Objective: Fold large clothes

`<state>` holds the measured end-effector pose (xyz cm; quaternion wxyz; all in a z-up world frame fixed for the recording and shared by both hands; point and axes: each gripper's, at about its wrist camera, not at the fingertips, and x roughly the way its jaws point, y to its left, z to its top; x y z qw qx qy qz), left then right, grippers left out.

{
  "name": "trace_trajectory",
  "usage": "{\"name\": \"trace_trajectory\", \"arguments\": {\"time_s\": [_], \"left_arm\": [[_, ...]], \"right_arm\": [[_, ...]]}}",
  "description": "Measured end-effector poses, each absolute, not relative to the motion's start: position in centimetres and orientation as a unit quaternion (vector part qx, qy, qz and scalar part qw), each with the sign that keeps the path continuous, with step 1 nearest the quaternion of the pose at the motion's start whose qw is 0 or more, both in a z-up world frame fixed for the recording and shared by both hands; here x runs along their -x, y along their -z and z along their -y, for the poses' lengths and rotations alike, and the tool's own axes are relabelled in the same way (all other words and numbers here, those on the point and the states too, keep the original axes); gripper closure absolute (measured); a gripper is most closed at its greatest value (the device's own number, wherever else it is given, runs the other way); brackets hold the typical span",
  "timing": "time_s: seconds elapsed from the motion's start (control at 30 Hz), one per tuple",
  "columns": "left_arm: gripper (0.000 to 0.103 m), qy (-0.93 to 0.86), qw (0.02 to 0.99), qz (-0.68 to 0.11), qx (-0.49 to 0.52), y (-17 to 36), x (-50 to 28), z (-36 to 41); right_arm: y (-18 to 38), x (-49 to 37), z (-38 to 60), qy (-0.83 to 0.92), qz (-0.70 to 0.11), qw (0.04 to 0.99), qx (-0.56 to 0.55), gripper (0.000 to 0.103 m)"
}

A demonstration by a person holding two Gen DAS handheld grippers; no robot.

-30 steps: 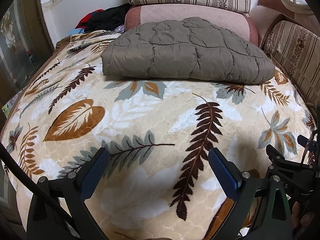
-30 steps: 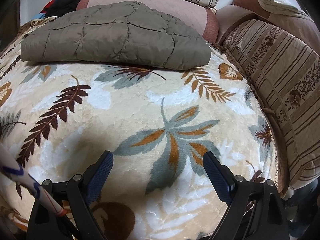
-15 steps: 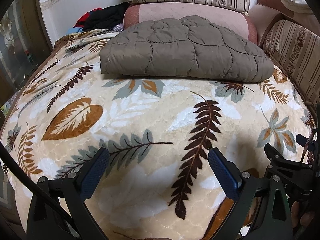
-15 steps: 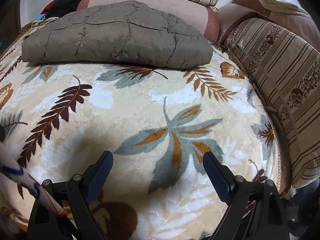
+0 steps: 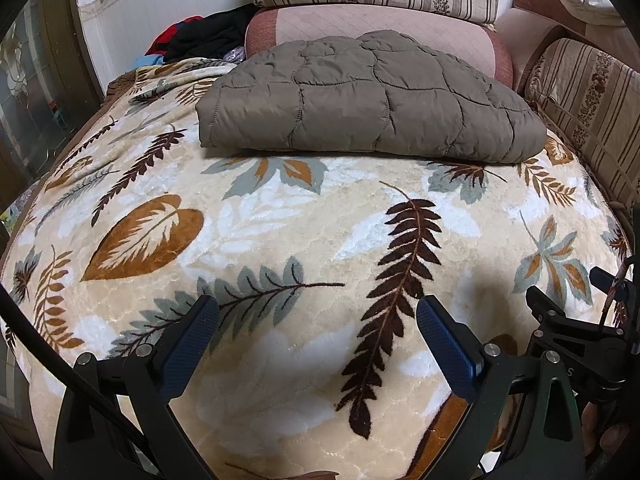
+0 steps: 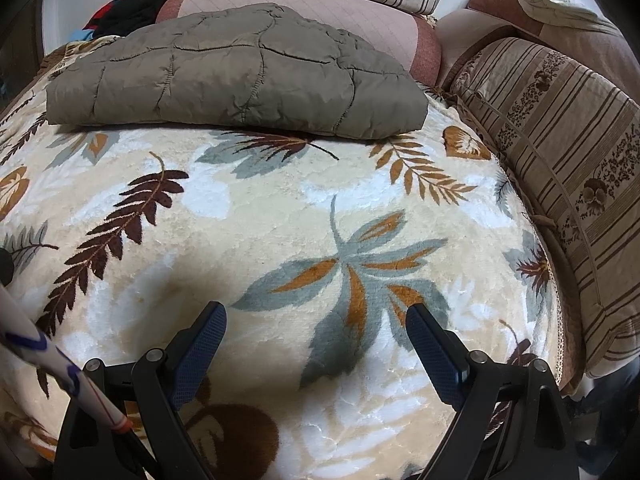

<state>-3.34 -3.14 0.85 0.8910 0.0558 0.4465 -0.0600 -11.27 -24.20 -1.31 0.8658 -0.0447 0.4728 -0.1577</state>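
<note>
I see a puffy olive-brown quilted jacket folded into a thick rectangular bundle, its stitched panels wrinkled, lying on the far part of a plush cream leaf-print blanket against a pink padded cushion. My left gripper and right gripper both hover over bare blanket with their blue textured fingers spread wide, holding nothing, the jacket well ahead of each. Striped cushions flank the right.

Both viewpoints sit slightly nearer the folded quilted jacket than a second ago. Jacket appears marginally lower in the right wrist frame, drifting rightward there.
</note>
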Motion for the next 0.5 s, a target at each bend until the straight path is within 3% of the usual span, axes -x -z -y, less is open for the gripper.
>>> {"name": "trace_trajectory", "arguments": {"time_s": [0.5], "left_arm": [[0.004, 0.061, 0.890, -0.449, -0.053, -0.54, 3.32, 3.04]], "right_arm": [[1.39, 11.11, 23.72, 0.153, -0.473, 0.867, 0.043, 0.009]]}}
